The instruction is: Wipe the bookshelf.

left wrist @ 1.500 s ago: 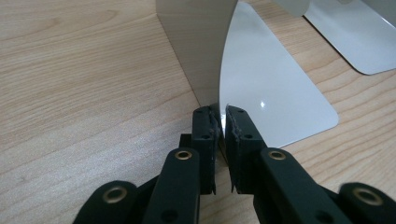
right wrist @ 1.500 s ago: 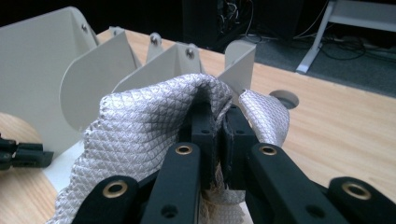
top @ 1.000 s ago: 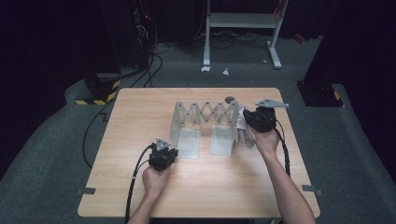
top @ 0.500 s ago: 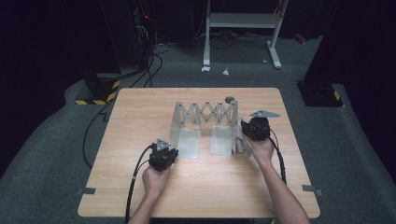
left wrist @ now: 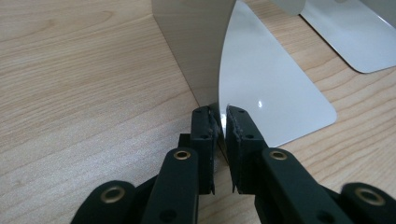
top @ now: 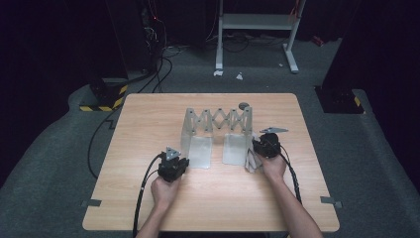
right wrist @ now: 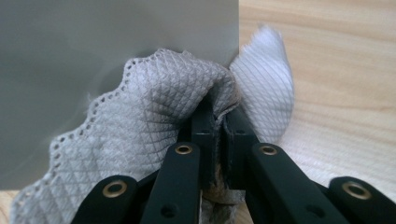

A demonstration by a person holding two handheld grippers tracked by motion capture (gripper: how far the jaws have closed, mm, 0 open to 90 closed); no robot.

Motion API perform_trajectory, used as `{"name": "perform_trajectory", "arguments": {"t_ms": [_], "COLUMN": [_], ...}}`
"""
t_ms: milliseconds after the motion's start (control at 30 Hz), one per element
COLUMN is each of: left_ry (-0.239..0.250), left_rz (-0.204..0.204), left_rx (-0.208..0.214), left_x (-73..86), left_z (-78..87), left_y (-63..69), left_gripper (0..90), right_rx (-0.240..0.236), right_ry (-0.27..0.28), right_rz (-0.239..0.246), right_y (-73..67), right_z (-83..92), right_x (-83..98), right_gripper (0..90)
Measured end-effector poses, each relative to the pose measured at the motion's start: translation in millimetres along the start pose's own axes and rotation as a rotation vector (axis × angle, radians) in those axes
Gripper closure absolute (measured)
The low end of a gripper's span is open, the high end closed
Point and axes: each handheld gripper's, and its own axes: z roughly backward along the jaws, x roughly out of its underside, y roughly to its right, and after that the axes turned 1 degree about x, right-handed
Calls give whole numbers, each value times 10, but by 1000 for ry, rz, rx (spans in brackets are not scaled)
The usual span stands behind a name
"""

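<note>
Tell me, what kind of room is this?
Probably a lab or recording studio: a lone wooden table on grey carpet, dark surroundings, cables trailing to equipment behind, and black-and-yellow hazard tape on the floor.

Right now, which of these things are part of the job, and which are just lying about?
In use:
- expanding metal bookend rack
- grey cloth, pinched in the right tongs
- left tongs, clamped on the rack's plate

Lying about:
- small round disc
- white scraps on the floor

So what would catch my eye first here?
Probably the silver expanding bookend rack standing mid-table with its zigzag lattice. The right gripper pinches a white quilted cloth against the rack's right end plate, while the left gripper clamps the edge of its left plate.
</note>
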Motion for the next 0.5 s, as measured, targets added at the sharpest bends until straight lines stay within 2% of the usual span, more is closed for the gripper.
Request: {"name": "perform_trajectory", "arguments": {"t_ms": [33, 167, 367, 500], "left_ry": [0, 0, 2, 3], "left_rz": [-1, -1, -2, -3], "left_rx": [-1, 0, 0, 1], "left_x": [0, 0, 0, 0], "left_z": [0, 0, -3, -3], "left_y": [1, 1, 2, 3], "left_gripper": [813, 813, 812, 812], "right_rx": [-3, 3, 2, -4], "right_ry": [2, 8, 74, 108], "right_rz": [-7, 12, 50, 57], "right_y": [4, -26, -94, -126], "right_z": [-6, 35, 257, 398], "right_x": [14, -5, -117, -192], "right_gripper": [858, 858, 859, 859]}}
